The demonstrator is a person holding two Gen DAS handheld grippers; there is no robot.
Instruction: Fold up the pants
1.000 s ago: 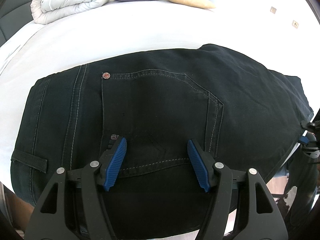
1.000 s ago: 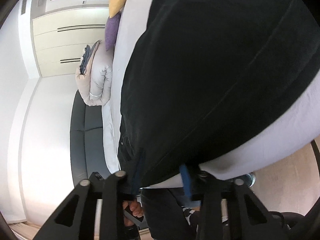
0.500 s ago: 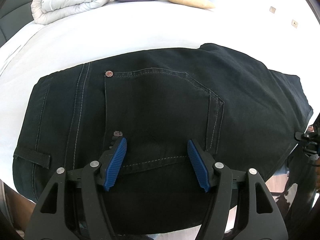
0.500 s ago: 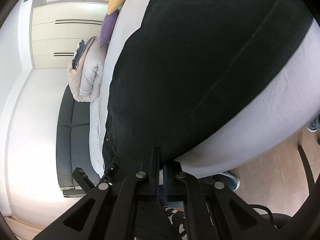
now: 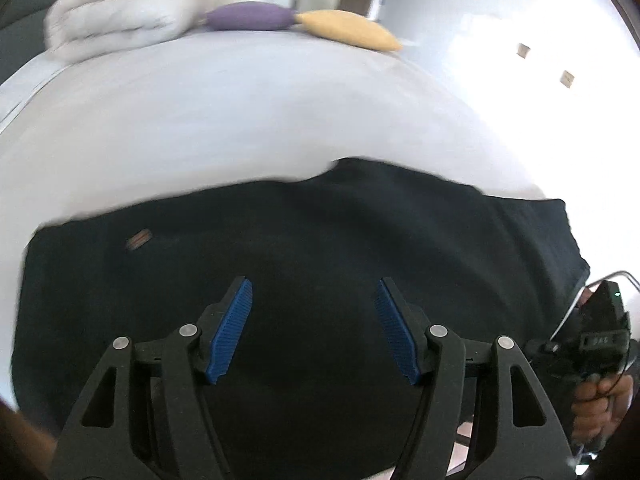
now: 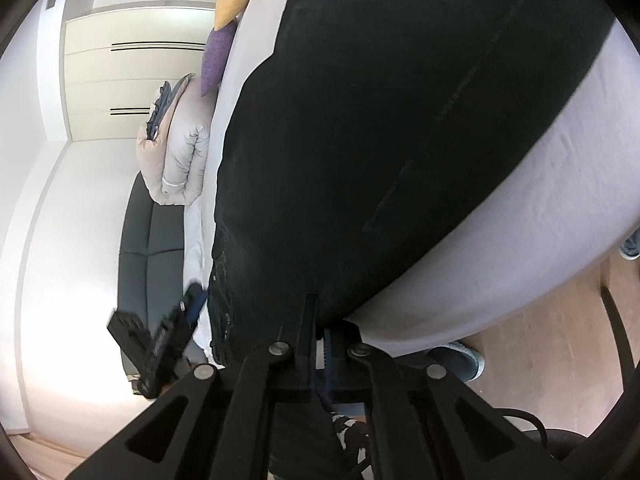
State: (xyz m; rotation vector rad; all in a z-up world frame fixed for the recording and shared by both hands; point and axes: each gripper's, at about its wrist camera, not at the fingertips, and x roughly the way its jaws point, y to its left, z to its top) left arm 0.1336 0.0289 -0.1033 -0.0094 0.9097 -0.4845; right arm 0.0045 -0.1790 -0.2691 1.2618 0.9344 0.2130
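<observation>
Black jeans (image 5: 304,240) lie spread on the white bed (image 5: 200,120), reaching its near edge; the left wrist view is blurred. My left gripper (image 5: 312,330) is open, its blue pads (image 5: 234,328) wide apart above the waist part of the pants. In the right wrist view the pants (image 6: 380,140) fill the middle. My right gripper (image 6: 318,326) is shut on the pants' edge at the bed's side. The right gripper also shows at the right of the left wrist view (image 5: 600,336).
A folded duvet (image 5: 120,24), a purple cushion (image 5: 248,16) and a yellow cushion (image 5: 348,32) lie at the bed's far end. A dark sofa (image 6: 152,256) stands beside the bed, wardrobe doors (image 6: 132,80) behind it. Wooden floor (image 6: 540,320) lies below the bed's side.
My right gripper closed on the pants' edge. My left gripper, still open, has pulled back and tilted up, so the pants sit lower in its view.
</observation>
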